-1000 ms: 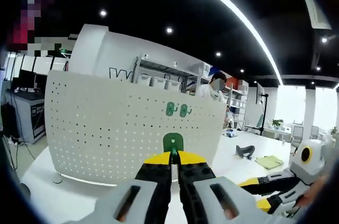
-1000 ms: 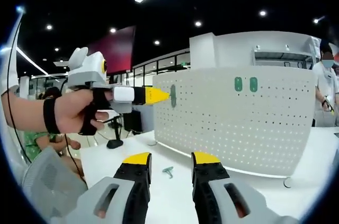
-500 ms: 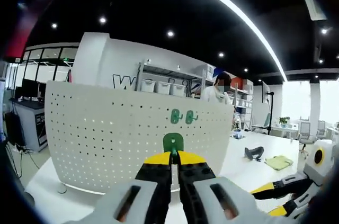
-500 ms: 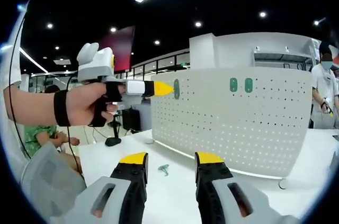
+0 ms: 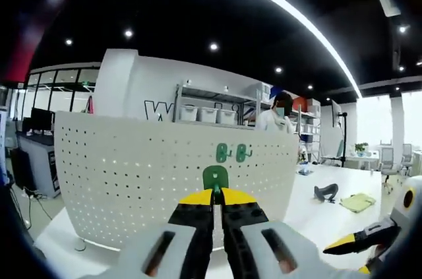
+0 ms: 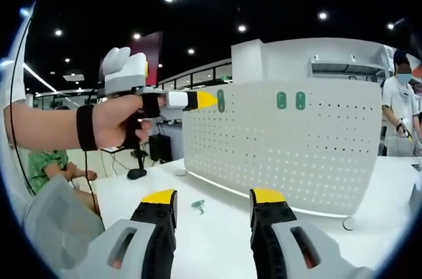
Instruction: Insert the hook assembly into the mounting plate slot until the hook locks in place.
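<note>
My left gripper (image 5: 217, 194) pinches the small, stiff, light green hook (image 5: 215, 177) by its base, short of the pegboard (image 5: 132, 180); my right gripper (image 6: 214, 198) hangs spread.

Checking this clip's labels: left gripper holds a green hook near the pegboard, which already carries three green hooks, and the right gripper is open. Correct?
Not quite. The pegboard carries two green hooks, not three, as the right gripper view shows. The left gripper does hold a green hook, and the right gripper is open.

Both grippers have black jaws tipped yellow on grey bodies. At nine o'clock in the right gripper view, the left gripper (image 6: 210, 99) carries a white housing. The hand (image 6: 115, 121) gripping it wears a black wrist strap (image 6: 85, 137).
</note>
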{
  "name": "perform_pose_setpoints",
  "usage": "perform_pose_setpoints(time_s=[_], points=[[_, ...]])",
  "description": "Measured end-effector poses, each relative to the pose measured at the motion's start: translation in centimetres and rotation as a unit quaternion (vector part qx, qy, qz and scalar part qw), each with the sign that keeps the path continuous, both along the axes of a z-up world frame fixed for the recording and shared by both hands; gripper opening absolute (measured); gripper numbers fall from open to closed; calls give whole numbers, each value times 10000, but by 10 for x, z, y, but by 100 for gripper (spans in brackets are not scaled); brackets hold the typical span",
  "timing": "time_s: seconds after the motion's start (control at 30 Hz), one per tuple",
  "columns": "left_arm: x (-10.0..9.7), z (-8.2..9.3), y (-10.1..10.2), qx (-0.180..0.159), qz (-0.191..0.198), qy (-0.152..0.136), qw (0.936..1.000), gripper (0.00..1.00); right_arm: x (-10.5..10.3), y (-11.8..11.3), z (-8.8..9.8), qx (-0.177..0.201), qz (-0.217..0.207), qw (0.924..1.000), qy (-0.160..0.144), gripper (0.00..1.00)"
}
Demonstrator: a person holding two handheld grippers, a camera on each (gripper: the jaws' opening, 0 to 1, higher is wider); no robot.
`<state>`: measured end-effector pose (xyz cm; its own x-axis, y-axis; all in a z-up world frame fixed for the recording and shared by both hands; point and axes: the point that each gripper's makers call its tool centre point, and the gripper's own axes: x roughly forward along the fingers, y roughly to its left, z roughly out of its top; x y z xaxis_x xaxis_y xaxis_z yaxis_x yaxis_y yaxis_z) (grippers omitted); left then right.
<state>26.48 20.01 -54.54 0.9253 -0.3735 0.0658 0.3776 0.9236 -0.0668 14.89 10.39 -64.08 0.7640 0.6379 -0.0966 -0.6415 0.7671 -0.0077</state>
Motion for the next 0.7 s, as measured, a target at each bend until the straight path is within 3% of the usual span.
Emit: perform_pose_setpoints(time_s=[0.3, 0.7], points=[[14, -4, -5, 188, 124, 86, 9997, 3, 1, -5, 1, 191, -10, 9998, -14, 48], [33, 7, -13, 435, 203, -109, 9988, 3, 0, -21, -7, 202, -187, 9996, 72, 53]])
